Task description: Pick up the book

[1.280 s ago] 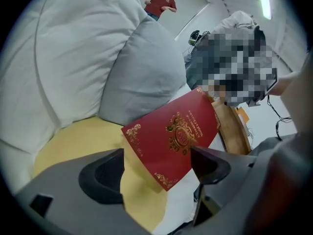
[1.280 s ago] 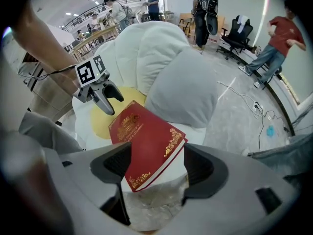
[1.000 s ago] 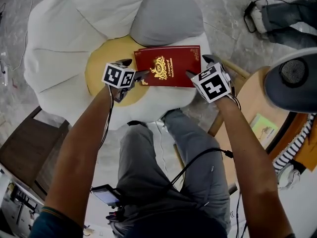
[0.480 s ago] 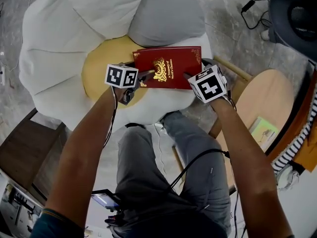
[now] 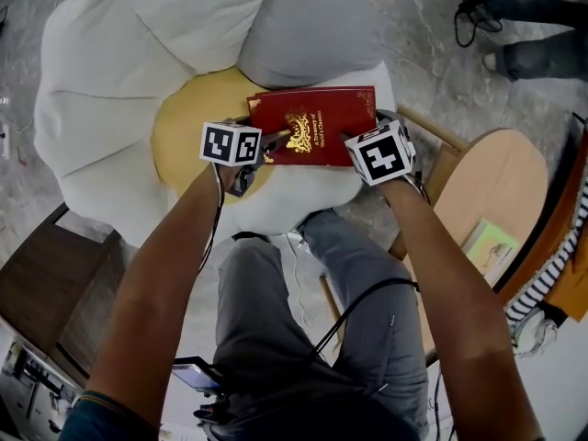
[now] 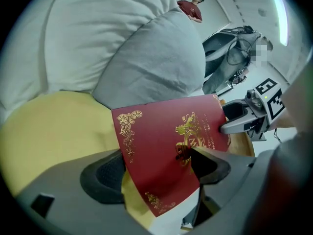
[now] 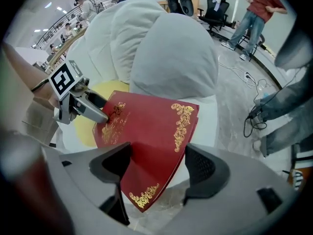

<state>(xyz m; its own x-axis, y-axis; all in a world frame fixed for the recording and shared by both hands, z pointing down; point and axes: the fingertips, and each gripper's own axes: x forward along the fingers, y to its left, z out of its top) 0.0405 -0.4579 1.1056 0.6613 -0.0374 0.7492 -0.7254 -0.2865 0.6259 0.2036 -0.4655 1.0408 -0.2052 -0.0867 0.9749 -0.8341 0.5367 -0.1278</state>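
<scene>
Red book [image 5: 317, 124] with gold ornament, cover up, sits on the big flower-shaped cushion [image 5: 119, 72]: left part over the yellow centre pad [image 5: 184, 127], right part over the white front lobe, far edge just beside the grey pillow [image 5: 308, 26]. We can't tell whether it's resting or already off the pad. We have both tongs on it, one per near corner. Left tongs [image 5: 262, 150]: jaws apart, near-left corner of the book between them. In the left gripper view one jaw is behind the cover's edge and the other jaw's tip touches the top of the cover at the gold emblem. Not clamped, plenty of gap. Right tongs [image 5: 366, 129]: same story on the near-right corner, jaws wide apart. In the right gripper view one jaw lies over the cover and the other sits just beside the book's side edge, the gold-cornered tip poking out between them toward the camera. Each gripper view shows the opposite tongs' tip touching the cover near the emblem. Our knees in grey trousers [image 5: 276, 301] are right below the cushion. A round wooden counter [image 5: 501, 182] stands to the right, well apart from the book, with a small green booklet [image 5: 490, 243] on it. The floor is grey stone [image 5: 432, 44], with cables and a bystander's legs [image 5: 537, 58] at top right.
</scene>
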